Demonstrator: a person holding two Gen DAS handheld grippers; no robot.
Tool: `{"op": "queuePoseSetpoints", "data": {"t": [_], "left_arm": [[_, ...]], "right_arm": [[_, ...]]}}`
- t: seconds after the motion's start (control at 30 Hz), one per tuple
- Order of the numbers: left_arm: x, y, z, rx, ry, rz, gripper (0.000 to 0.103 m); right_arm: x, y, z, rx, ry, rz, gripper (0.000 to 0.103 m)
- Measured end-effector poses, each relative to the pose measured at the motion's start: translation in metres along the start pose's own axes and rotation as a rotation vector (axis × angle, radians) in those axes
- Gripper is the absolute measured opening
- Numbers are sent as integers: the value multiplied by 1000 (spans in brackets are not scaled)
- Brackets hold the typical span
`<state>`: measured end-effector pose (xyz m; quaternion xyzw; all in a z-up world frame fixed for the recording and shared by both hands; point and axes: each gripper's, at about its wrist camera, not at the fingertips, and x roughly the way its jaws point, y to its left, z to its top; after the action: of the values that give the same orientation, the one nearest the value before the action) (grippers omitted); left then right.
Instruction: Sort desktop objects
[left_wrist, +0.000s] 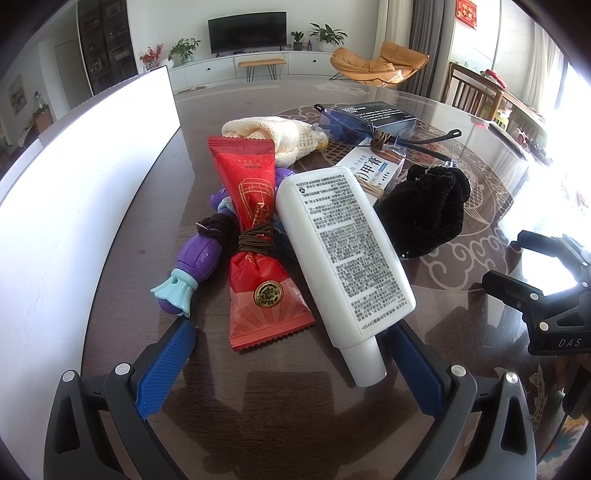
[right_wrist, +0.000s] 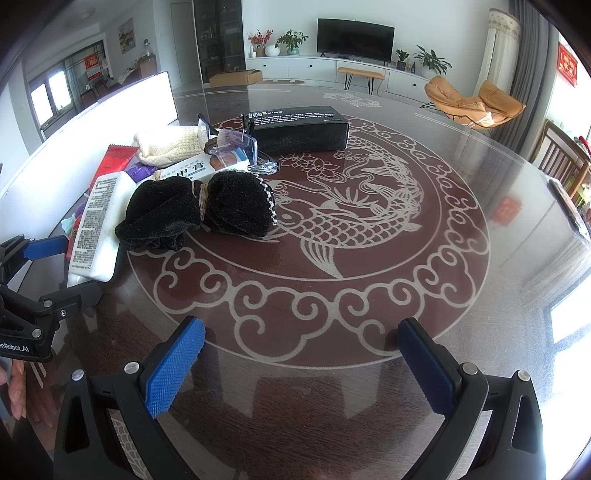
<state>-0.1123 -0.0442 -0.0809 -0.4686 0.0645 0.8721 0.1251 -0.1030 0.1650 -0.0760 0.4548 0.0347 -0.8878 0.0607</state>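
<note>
L wrist view: left claw (left_wrist: 291, 354) wide open, nothing between the blue pads, low over the tabletop (left_wrist: 258, 406). White bottle (left_wrist: 343, 251) lies flat, label up; its cap (left_wrist: 364, 363) sits just inside the right pad. Red snack packet (left_wrist: 258, 236) lies left of the bottle, touching it, w/ a brown elastic band (left_wrist: 255, 240) wound round its middle. Purple toy (left_wrist: 197, 254) further left, partly under the packet. Behind them: cream knit cloth (left_wrist: 275, 134), small white box (left_wrist: 373, 171), black fabric bundle (left_wrist: 424, 210), clear glasses (left_wrist: 388, 138), dark box (left_wrist: 384, 116). White board (left_wrist: 74, 177) stands along the left edge. Right claw (left_wrist: 546, 284) shows at far right, apart from the pile.

R wrist view: right claw (right_wrist: 301, 358) also open, empty, over bare patterned tabletop (right_wrist: 332, 295). Pile sits upper left: black fabric bundle (right_wrist: 195, 210) nearest, white bottle (right_wrist: 98, 225) beside it, dark box (right_wrist: 299, 127) at the back. Left claw (right_wrist: 48, 266) at the left edge by the bottle's cap end; a hand (right_wrist: 14, 391) visible below it.
</note>
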Motion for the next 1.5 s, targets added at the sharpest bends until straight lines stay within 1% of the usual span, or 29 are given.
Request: {"op": "queuePoseSetpoints", "data": {"t": [1.5], "left_arm": [[-1,-2,-4,1,-2,-1,103]], "right_arm": [[1,0,0,1,0,-1,103]]}}
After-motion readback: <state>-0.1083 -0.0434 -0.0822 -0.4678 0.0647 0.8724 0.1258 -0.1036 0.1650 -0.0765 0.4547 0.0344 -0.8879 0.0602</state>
